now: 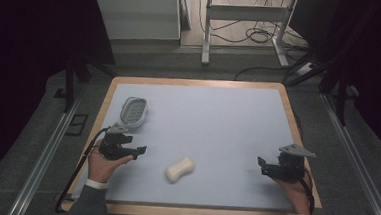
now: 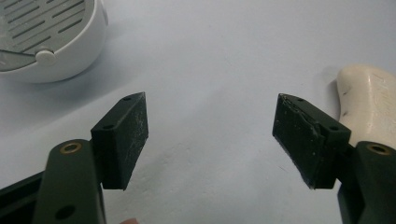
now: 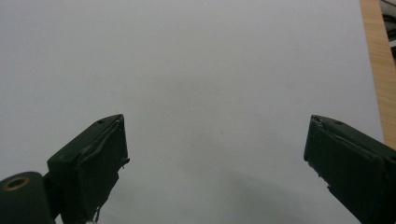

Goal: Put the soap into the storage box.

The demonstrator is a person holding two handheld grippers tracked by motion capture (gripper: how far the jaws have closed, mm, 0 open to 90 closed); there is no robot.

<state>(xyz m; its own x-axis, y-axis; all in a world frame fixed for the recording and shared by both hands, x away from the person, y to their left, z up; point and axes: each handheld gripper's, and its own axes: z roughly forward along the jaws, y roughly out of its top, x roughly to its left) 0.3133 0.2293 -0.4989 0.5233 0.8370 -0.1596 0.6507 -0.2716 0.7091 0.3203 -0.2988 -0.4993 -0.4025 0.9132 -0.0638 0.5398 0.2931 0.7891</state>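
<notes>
At table centre, toward 6 o'clock: soap bar (image 1: 179, 169) lying loose | 10 o'clock: soap dish (image 1: 133, 111) vacant | left gripper (image 1: 134, 151) agape, holding nothing | right gripper (image 1: 261, 164) agape at 4 o'clock | seemingly nothing begun yet

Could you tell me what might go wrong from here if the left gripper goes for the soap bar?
The soap bar is smooth and waisted, so it may slip or squirt out of the open left gripper if pinched off-centre. The soap dish lies close behind that gripper and could get knocked on the lift. The right gripper, open, sits near the table's right edge.
</notes>
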